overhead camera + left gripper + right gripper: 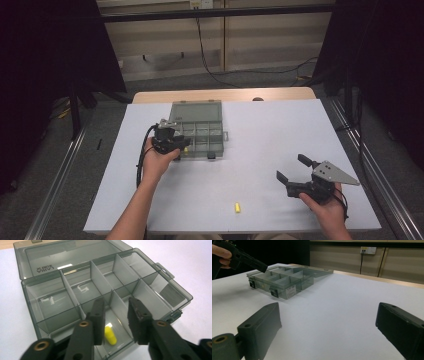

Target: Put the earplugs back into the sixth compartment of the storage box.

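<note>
On the white counter [260, 150], the open smoky-grey clear plastic compartment box [197, 129] sits left of centre, and the left tongs [115, 320] tilt down over its near edge, jaws parted and gripping nothing. A small yellow capsule-shaped piece [110, 335] lies loose in the near compartment beneath them. The right tongs [292, 167] rest low at the counter's near right, wide open and empty, with another small yellow piece [237, 207] lying near the front edge.

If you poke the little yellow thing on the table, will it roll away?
Probably. The yellow piece on the table looks like a short, rounded capsule lying on its side, so a nudge across it would likely roll it. It seems tiny and light. The one in the box compartment looks smooth, maybe slippery to pinch.
</note>
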Motion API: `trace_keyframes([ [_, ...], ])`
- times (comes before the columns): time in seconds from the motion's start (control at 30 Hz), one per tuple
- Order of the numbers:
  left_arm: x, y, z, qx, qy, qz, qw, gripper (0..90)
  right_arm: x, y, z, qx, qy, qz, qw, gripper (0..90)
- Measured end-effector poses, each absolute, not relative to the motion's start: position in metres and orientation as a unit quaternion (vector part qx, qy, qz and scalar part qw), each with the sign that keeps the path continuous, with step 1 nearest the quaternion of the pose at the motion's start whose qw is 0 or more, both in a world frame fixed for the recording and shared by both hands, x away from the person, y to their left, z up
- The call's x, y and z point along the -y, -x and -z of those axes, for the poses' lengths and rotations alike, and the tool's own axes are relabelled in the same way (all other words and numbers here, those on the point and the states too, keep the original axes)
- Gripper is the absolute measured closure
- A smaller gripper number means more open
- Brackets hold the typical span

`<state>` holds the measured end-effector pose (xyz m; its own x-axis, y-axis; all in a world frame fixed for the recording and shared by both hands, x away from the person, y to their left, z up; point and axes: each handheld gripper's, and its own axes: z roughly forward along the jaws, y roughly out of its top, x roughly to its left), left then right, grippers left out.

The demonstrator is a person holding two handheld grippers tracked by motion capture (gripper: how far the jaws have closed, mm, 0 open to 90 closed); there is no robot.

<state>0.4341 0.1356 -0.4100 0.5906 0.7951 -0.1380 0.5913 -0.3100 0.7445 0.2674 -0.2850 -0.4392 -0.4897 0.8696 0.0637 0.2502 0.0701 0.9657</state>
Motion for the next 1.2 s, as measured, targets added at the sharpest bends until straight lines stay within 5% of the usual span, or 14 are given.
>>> trace_keyframes([
  [0.43,-0.128,-0.418,0.399,-0.416,-0.801,-0.108,0.417,43.5,0.285,-0.267,0.439,-0.673,-0.415,-0.540,0.288,5.5],
  [1.2,-0.105,-0.382,0.400,-0.359,-0.816,-0.071,0.448,27.6,0.285,-0.267,0.439,-0.672,-0.418,-0.540,0.287,5.5],
])
